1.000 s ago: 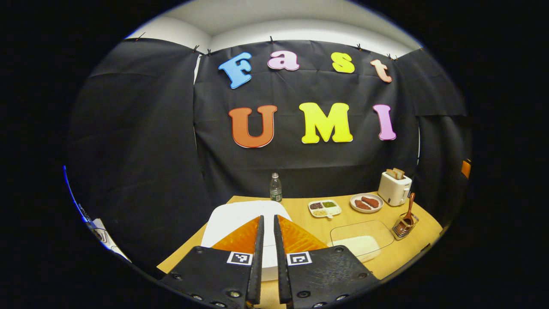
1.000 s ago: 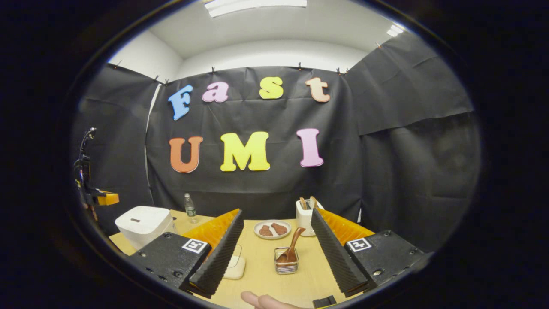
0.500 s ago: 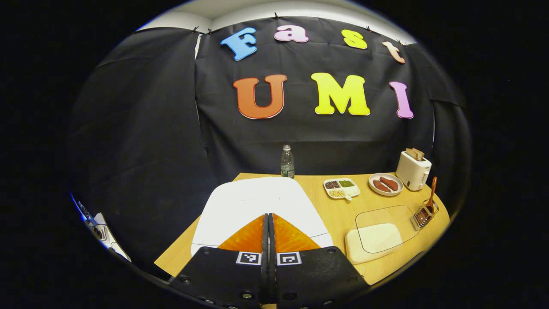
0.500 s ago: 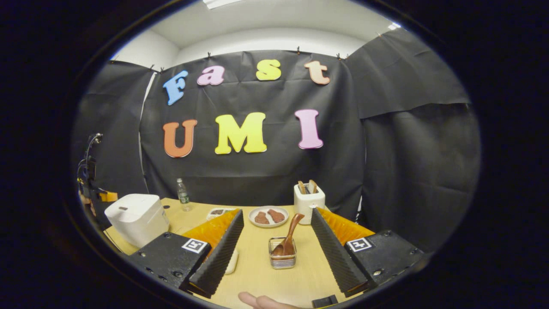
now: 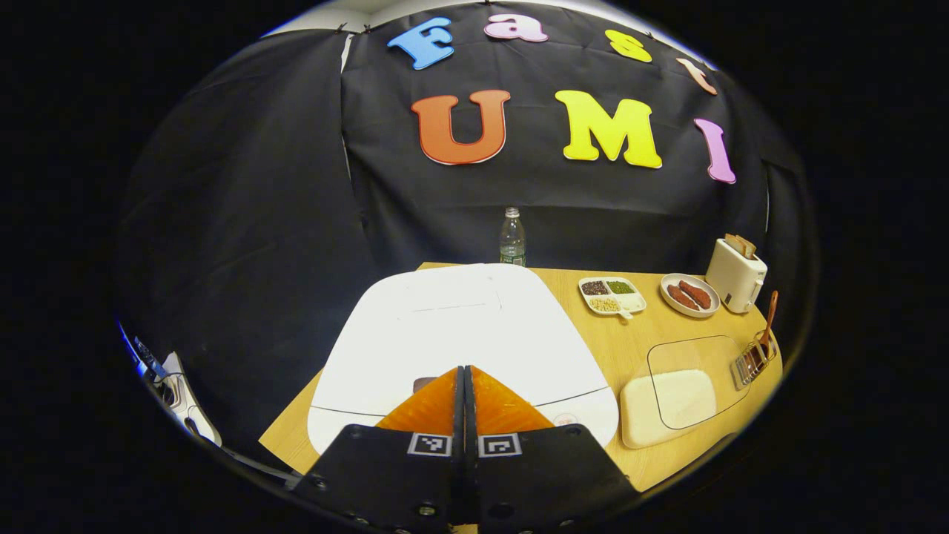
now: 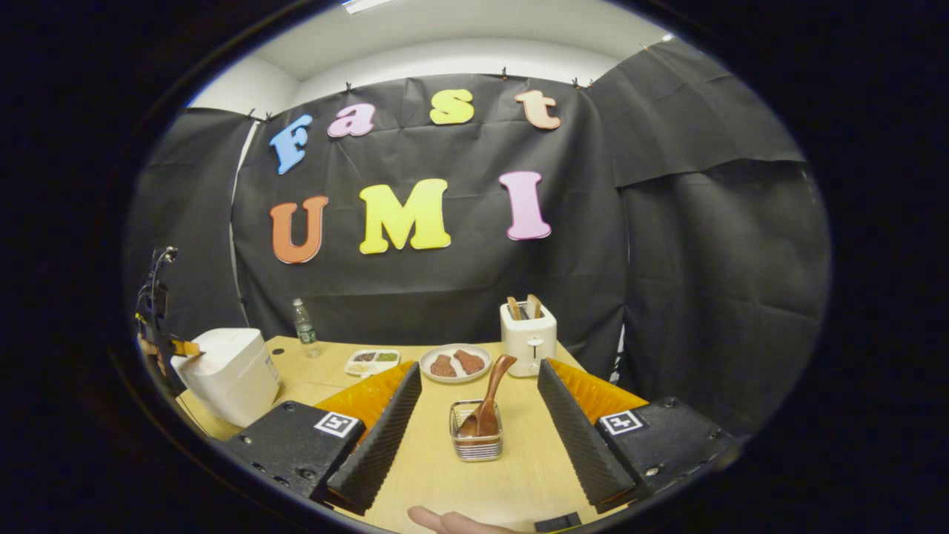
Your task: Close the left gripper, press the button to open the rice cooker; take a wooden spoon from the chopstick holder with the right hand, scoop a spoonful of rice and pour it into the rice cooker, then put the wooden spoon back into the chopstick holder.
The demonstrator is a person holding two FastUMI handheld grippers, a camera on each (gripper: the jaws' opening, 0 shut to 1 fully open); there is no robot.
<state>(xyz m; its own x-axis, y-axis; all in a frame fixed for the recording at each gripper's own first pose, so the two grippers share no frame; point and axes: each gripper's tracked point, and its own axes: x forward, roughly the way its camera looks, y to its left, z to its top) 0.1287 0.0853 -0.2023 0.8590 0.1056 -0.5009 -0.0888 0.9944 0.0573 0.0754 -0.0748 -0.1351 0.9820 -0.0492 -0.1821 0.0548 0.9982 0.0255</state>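
While toaster (image 6: 528, 337), meat plate (image 6: 454, 363) and water bottle (image 5: 512, 238) line the table's (image 6: 474, 482) far side, left gripper (image 5: 464, 371), fingers pressed together empty, sits over the rice cooker's (image 5: 460, 334) near edge. Right gripper (image 6: 478, 404), wide apart, empty, faces the wooden spoon (image 6: 485, 411) upright in the chopstick holder (image 6: 476, 441).

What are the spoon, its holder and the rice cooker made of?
The spoon looks like wood: brown, smooth, with a soft sheen. Its holder seems to be metal wire or slats, since it glints and you can see through it. The rice cooker looks like white plastic, plain and matte, though that is a guess.
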